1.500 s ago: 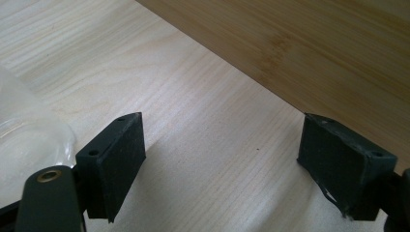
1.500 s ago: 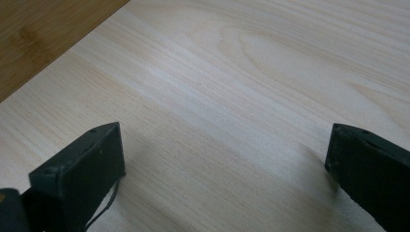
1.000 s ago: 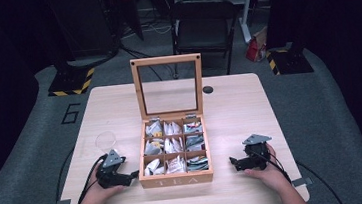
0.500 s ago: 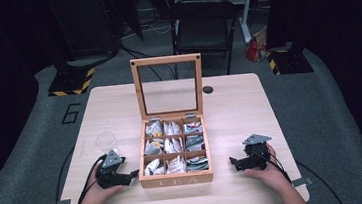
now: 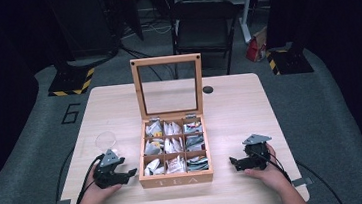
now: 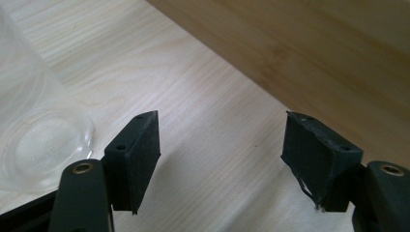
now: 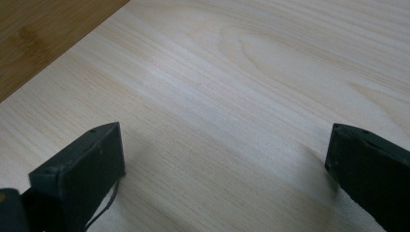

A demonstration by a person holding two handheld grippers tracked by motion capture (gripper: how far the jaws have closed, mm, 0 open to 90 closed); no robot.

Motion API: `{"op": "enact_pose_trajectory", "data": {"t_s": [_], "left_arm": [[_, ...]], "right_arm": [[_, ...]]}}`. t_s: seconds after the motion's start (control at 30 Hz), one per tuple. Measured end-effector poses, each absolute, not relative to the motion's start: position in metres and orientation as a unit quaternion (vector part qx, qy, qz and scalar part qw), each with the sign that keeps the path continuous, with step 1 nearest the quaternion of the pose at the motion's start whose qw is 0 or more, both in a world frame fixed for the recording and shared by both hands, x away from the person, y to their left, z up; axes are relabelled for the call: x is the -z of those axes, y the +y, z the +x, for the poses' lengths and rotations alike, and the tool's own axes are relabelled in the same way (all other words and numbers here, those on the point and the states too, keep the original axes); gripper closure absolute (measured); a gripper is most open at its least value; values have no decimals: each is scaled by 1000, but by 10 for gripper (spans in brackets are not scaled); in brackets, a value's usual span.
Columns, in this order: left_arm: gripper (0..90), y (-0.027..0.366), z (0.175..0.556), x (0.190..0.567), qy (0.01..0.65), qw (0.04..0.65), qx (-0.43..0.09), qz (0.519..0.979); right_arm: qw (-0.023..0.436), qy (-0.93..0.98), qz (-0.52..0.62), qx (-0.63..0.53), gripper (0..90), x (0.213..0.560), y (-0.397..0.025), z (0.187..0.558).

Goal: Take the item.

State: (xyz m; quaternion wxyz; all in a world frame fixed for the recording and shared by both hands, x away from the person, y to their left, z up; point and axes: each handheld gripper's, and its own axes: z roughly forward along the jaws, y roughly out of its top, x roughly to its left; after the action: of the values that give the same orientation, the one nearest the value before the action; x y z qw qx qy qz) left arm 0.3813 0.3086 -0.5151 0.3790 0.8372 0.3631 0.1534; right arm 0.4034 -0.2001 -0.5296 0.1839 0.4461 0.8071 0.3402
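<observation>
Both sets of jaws stand apart and hold nothing: the left gripper rests on the bench between a clear glass and the tea box, the right gripper on the box's other side. The box's lid is up and its compartments look full, so no handling appears begun. Both hands lie low at the near edge, grippers pointing inward.

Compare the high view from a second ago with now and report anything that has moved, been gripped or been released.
Nothing has visibly changed. The left tongs and right tongs rest open on the table either side of the tea box, gripping nothing. The box lid stands open and the clear glass sits beside the left tongs as before.
</observation>
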Motion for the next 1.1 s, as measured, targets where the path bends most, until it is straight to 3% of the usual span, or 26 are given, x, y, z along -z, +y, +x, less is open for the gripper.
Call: {"op": "enact_pose_trajectory", "data": {"t_s": [0.57, 1.1], "left_arm": [[383, 312, 369, 489, 369, 392, -163, 827], [399, 307, 371, 483, 375, 401, -158, 821]], "right_arm": [[184, 807, 446, -340, 0, 530, -200, 403], [185, 808, 445, -340, 0, 530, -200, 404]]}}
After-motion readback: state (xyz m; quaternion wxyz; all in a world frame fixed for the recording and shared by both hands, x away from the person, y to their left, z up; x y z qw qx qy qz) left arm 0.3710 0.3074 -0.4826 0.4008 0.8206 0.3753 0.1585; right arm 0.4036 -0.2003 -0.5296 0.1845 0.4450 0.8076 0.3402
